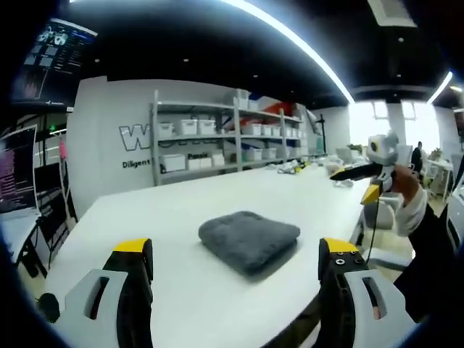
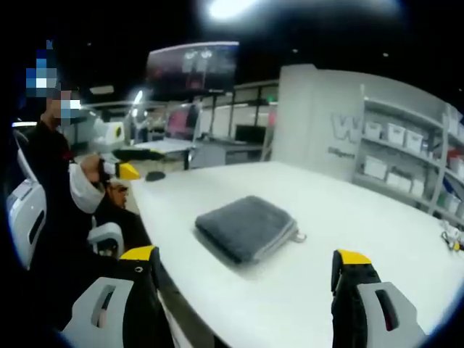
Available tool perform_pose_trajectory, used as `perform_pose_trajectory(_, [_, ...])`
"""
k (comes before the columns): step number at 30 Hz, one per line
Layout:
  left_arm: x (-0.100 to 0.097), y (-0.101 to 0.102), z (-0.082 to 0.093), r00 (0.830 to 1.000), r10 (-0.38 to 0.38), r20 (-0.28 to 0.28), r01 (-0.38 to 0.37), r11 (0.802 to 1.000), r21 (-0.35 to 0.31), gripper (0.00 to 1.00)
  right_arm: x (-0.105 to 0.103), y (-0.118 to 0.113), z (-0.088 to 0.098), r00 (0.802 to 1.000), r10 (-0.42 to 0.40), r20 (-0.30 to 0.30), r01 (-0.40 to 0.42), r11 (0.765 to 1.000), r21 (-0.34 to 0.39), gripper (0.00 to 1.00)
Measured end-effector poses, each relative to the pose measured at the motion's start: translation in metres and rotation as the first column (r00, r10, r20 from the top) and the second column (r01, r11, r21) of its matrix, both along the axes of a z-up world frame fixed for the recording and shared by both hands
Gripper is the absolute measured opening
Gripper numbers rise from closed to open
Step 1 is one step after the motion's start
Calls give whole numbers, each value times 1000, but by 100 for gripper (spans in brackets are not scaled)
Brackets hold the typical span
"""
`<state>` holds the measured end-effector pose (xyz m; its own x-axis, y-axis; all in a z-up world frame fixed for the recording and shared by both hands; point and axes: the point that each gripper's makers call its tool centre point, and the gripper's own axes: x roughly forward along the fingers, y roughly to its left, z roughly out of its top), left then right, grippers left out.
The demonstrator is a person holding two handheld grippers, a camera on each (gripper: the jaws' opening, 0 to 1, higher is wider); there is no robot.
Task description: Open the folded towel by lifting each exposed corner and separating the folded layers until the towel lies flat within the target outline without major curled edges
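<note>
White worktop (image 1: 217, 196) is seen mid-frame, bearing the folded grey towel (image 1: 249, 240), long axis running upper left to lower right. Left hand-held gripper (image 1: 235, 264) and right hand-held gripper (image 2: 246, 272) are held released, apart from it.

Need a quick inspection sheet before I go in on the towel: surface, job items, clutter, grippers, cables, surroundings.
Surface: white table, bare around the towel; no target outline that I can make out.
Job's things: grey towel folded into a thick pad, lying flat mid-table; a small loop sticks out at one corner.
Clutter: small items at the table's far end, too blurred to name.
Grippers: left gripper and right gripper both open, short of the towel, touching nothing.
Cables: nothing seen.
Surroundings: shelving with white bins, screens, a white chair.
</note>
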<state>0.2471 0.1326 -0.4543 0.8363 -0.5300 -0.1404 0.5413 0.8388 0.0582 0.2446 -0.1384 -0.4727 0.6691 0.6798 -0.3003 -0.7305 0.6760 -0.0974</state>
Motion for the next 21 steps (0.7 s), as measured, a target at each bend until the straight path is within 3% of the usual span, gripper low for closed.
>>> perform_pose_trajectory(3, [5, -4, -1, 1000, -12, -9, 12, 1000, -21, 93, -1, 0, 0, 1000, 5, 3, -4, 1000, -2, 100])
perform_pose_trajectory(5, [9, -6, -5, 1000, -5, -8, 5, 1000, 10, 93, -2, 1, 0, 1000, 7, 5, -7, 1000, -6, 100])
perform_pose_trajectory(12, [15, -19, -3, 999, -38, -15, 38, 999, 14, 93, -3, 3, -2, 1000, 19, 3, -18, 1000, -16, 100])
perform_pose_trajectory(21, [27, -30, -4, 999, -40, -18, 42, 992, 117, 92, -17, 16, 12, 996, 91, 15, -92, 994, 53, 100])
